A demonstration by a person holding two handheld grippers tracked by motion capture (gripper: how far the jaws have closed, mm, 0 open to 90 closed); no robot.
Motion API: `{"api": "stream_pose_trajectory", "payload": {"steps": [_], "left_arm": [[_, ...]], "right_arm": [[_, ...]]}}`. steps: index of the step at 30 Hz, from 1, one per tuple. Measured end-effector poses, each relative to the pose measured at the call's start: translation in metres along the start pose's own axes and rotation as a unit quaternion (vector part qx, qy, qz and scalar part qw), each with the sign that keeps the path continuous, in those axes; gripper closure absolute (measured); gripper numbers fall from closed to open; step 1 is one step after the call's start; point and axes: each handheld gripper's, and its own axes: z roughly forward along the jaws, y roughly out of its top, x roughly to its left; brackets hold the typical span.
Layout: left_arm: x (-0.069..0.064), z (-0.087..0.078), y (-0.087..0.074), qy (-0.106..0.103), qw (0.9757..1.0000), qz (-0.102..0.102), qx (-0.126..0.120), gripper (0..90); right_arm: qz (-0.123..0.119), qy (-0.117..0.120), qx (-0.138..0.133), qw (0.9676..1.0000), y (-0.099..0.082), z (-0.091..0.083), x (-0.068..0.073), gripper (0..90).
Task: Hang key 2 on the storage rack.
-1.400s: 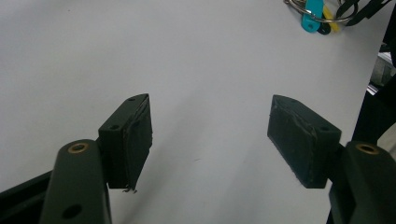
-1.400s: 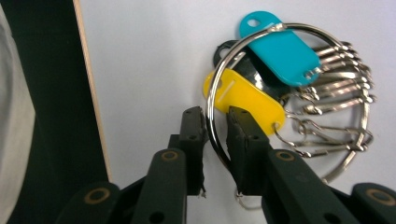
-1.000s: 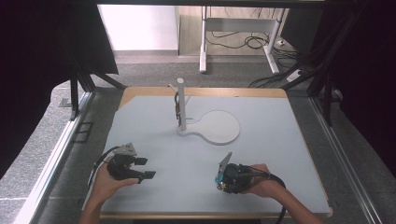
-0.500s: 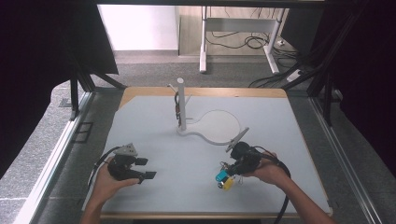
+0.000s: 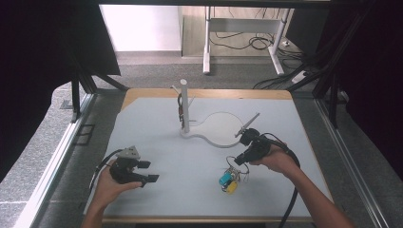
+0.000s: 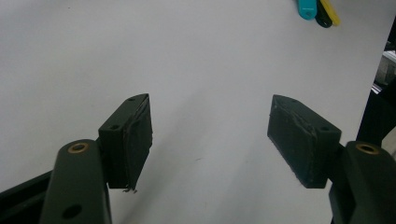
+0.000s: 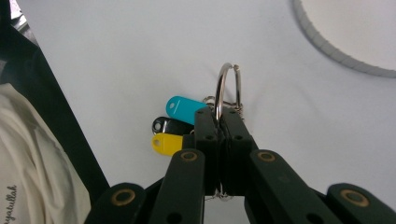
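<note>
My right gripper [image 7: 219, 114] is shut on a metal key ring [image 7: 227, 84]. Teal [image 7: 184, 108], black [image 7: 167, 125] and yellow [image 7: 166, 142] tags hang from the ring. In the high view the right gripper [image 5: 237, 161] is at the table's right, in front of the round base plate [image 5: 223, 130] of a white post [image 5: 184, 107], with the tags [image 5: 227, 180] dangling below it. My left gripper [image 5: 148, 171] rests at the front left, open, with nothing between its pads [image 6: 135, 135]. The tags [image 6: 317, 9] lie far off in its view.
A dark item [image 5: 180, 107] hangs on the white post. The grey table top [image 5: 157, 133] ends in a wooden rim [image 5: 209, 93] at the back. The round plate's ridged edge [image 7: 336, 56] lies ahead of the right gripper. Cables and desk legs [image 5: 207, 42] stand beyond the table.
My right gripper has risen and moved away from the front edge toward the round plate, carrying the key ring with its tags. The left gripper has stayed where it was.
</note>
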Motion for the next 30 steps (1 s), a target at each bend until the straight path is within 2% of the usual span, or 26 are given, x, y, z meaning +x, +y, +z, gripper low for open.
{"api": "stream_pose_trajectory", "payload": {"steps": [1,5,16,30], "left_arm": [[0.0,0.0,0.0,0.0,1.0,0.0,0.0,31.1],[0.0,0.0,0.0,0.0,1.0,0.0,0.0,31.1],[0.0,0.0,0.0,-0.001,1.0,-0.002,0.0,31.4],[-0.001,0.0,0.0,0.001,1.0,-0.004,-0.001,31.3]], "right_arm": [[0.008,0.0,-0.001,1.0,0.002,-0.004,-0.003,87.7],[0.015,0.0,-0.006,0.9999,0.006,-0.01,-0.008,87.7],[0.022,-0.009,-0.017,0.9996,0.015,-0.027,-0.016,87.7],[0.039,-0.011,-0.045,0.9982,0.025,-0.049,-0.024,87.7]]}}
